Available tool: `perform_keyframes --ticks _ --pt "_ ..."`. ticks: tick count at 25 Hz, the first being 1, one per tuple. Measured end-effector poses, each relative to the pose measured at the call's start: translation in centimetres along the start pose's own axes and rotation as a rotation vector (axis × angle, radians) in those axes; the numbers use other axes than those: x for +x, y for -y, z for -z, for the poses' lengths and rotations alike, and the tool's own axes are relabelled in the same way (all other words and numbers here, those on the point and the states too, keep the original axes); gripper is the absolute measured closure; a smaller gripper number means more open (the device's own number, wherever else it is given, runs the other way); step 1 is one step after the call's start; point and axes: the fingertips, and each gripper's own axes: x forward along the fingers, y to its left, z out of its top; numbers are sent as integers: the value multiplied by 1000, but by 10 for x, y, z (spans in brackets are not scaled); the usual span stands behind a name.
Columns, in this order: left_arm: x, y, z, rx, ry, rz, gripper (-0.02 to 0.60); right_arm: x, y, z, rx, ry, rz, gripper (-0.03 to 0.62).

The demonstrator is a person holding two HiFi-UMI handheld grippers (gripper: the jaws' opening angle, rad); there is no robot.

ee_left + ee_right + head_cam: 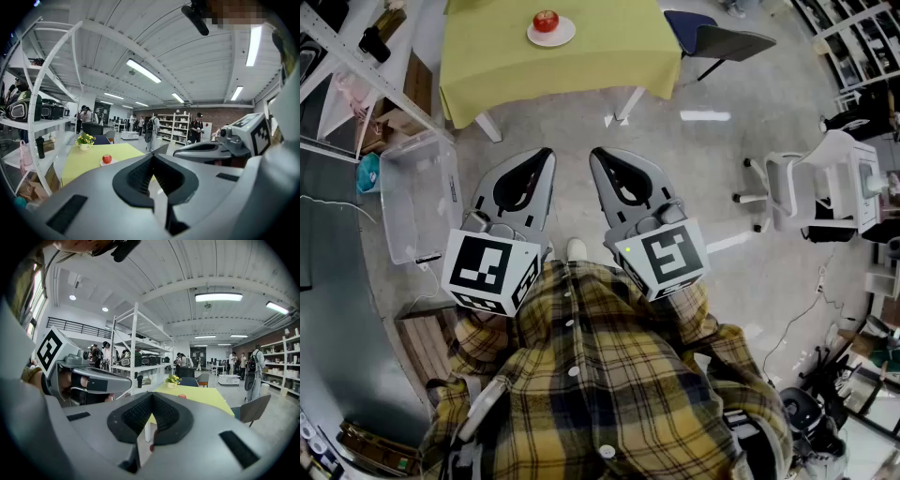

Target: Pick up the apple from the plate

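A red apple (546, 20) sits on a small white plate (564, 35) near the front edge of a table with a yellow cloth (609, 47), far ahead of me. Both grippers are held side by side over the floor, well short of the table. My left gripper (547, 154) is shut and empty, and so is my right gripper (596, 154). The left gripper view shows the apple (107, 159) left of the jaw tips (153, 156). In the right gripper view the apple (182, 396) lies just right of the tips (151, 396).
A clear plastic bin (417, 192) stands on the floor at the left beside white shelving (347, 56). A grey chair (722, 42) is right of the table, and a white office chair (787, 183) stands further right. A flower pot (85, 139) sits on the table. People stand far back.
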Motion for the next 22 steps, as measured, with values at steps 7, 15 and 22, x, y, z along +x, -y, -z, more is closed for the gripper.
perform_keyframes --ticks 7,15,22 --pt "5 7 7 0 -17 0 577 -8 13 4 21 0 39 597" --pt "10 24 20 -8 -28 -31 577 -24 23 24 36 -12 10 597" --pt "17 15 27 -20 -38 -53 577 -17 33 30 51 -16 -11 597"
